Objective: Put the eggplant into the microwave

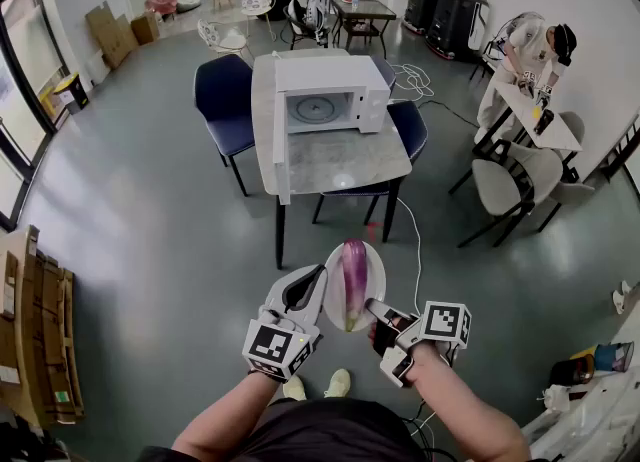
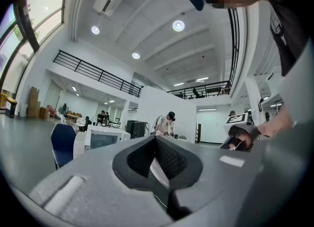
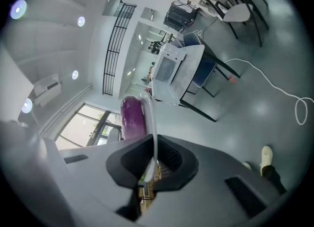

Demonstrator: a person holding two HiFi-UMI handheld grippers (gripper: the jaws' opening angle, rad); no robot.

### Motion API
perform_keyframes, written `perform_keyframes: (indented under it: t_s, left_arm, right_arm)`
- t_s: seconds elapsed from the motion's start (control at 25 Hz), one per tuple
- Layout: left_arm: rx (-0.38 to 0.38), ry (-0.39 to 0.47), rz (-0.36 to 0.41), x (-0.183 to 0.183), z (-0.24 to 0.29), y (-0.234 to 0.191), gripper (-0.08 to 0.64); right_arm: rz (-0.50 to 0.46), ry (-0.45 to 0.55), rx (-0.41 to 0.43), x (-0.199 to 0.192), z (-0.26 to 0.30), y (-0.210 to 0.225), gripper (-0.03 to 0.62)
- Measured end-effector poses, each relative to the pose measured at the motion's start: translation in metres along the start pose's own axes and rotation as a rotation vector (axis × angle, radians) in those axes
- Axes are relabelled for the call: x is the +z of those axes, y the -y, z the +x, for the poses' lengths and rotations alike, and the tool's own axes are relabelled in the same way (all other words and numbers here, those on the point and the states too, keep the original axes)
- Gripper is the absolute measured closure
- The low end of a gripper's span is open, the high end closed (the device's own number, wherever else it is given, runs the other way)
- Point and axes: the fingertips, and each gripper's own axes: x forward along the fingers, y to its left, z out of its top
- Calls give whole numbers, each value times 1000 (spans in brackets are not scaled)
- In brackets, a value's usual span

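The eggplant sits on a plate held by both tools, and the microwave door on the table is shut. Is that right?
Not quite. The microwave door is open, as the head view shows. The rest stands: the eggplant sits on a plate, which the left tool and right tool both hold by its rim.

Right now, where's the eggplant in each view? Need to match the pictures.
Head view: lower centre, the eggplant lies lengthwise on a white plate.
Left gripper view: not in it.
Right gripper view: left of centre, against the plate, which shows edge-on.
Shared landmark: the white microwave on the table, top centre in the head view, left of centre in the left gripper view, upper centre in the right gripper view.
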Motion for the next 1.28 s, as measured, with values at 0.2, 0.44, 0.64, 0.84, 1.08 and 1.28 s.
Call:
perform_keyframes:
  t_s: [0.2,0.44,0.64,0.84,1.08,1.28]
  left_arm:
    - [4,-3,-7,0,0,1,552]
    - [13,-5,-8,-6,1,0,552]
    - [17,-10,-3,-8,4,1,552]
    - [21,-15,2,-13,7,7,552]
    - [37,-15,15,-17,17,19,552]
    - [67,-18,16,-21,27,25,552]
  right_arm:
    - [-1,-6,1,1,0,-1,577]
    - [9,-23,-8,0,3,5,577]
    - [26,-34,-14,2,5,9,577]
    - [28,-36,-19,5,1,17,577]
    - [12,-52,-11,18,-7,26,575]
    - [9,-76,-2,27,-10,34,577]
